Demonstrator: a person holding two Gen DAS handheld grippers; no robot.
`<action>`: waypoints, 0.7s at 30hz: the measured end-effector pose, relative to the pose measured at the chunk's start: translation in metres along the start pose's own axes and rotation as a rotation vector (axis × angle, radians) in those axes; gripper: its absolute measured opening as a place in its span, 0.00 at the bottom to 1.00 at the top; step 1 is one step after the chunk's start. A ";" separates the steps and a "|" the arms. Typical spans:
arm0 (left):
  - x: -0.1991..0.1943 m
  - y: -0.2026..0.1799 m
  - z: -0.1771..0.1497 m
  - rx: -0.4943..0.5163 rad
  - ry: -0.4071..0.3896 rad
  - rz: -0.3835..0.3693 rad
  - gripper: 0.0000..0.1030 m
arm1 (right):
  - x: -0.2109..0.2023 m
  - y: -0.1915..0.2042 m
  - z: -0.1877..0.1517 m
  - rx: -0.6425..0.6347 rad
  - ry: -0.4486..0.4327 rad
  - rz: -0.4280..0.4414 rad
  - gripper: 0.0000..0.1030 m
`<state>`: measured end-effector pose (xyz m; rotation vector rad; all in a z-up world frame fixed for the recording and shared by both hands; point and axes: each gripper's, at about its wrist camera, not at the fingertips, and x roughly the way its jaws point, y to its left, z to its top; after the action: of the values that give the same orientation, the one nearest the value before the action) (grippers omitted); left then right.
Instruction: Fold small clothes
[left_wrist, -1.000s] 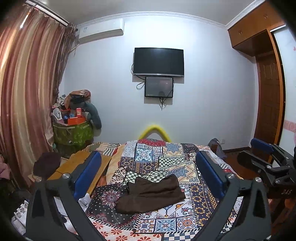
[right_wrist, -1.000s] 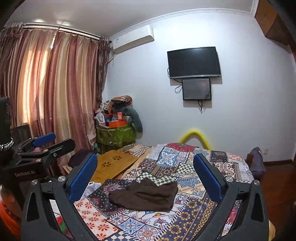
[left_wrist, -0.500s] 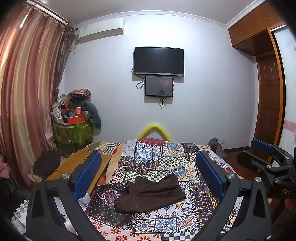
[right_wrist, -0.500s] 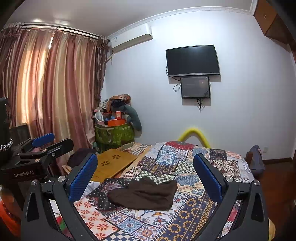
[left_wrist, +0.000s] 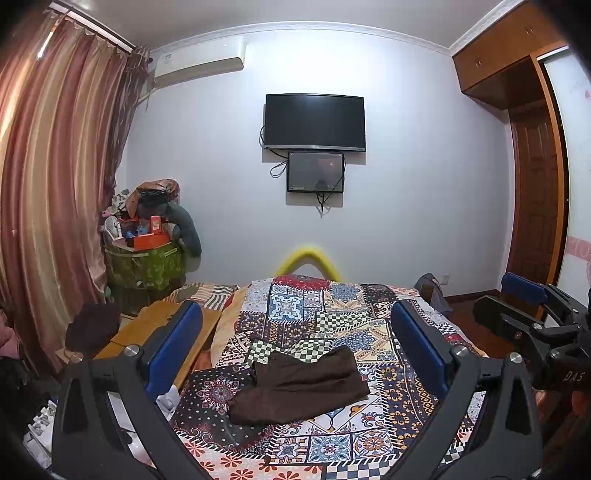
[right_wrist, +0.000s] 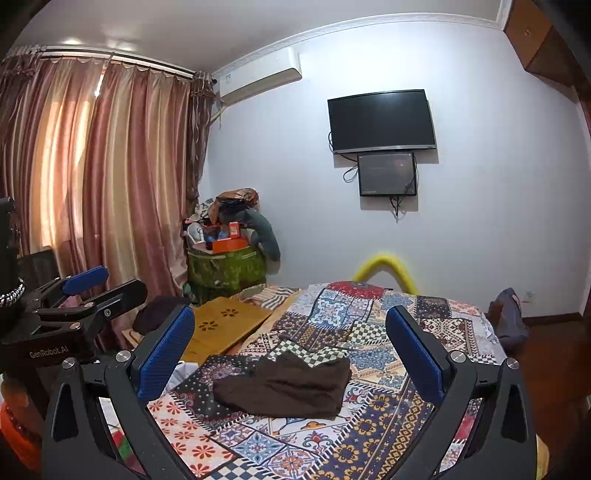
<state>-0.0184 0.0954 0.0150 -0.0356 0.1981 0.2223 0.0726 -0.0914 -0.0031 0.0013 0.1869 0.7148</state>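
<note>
On patchwork bedspread (left_wrist: 295, 306): brown garment (left_wrist: 299, 384) rumpled, maybe half-folded. Left gripper (left_wrist: 295, 354) & right gripper (right_wrist: 291, 350) spread wide, empty.

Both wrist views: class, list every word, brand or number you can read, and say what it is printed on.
"GenRobot.AI": on the left gripper, seen in the right wrist view.
"DAS": on the right gripper, seen in the left wrist view; any further letters are cut off.
Label on the air conditioner: too small to read.

Two wrist views, side by side above the bed
Both face the white television wall (left_wrist: 406, 184) (shared), well back from it.
</note>
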 end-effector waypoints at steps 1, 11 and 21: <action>0.000 0.000 0.000 0.000 0.000 0.000 1.00 | 0.000 0.000 0.000 0.000 0.000 0.000 1.00; -0.001 0.002 0.001 -0.002 0.002 -0.008 1.00 | -0.001 0.000 0.000 -0.001 0.000 -0.003 1.00; 0.000 0.005 0.003 -0.019 0.013 -0.035 1.00 | -0.002 0.000 -0.001 -0.002 -0.001 -0.003 1.00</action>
<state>-0.0191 0.1001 0.0175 -0.0591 0.2083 0.1893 0.0710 -0.0922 -0.0036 -0.0006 0.1856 0.7117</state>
